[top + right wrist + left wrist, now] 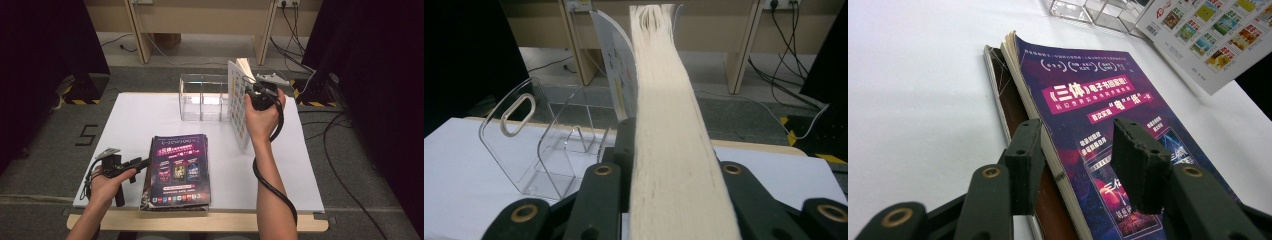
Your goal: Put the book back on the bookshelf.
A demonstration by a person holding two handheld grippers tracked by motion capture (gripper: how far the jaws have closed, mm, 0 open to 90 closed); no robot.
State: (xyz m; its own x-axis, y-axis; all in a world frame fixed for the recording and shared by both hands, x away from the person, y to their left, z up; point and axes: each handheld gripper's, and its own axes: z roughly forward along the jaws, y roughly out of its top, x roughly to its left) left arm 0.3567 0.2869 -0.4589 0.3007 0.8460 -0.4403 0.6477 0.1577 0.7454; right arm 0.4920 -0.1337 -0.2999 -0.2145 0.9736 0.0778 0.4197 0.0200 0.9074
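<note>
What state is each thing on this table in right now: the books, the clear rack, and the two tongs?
White book: upright, lifted, clamped on its page edge.
Purple magazine: flat on top of a stack, closed.
Clear rack: standing, its compartments empty.
Right tongs: shut on the white book.
Left tongs: open, astride the purple magazine's edge.

White table point(150, 112), wooden front edge: stack of magazines point(177, 170) lying flat near the front, purple cover uppermost; clear acrylic divided rack point(202, 97) standing towards the back
</note>
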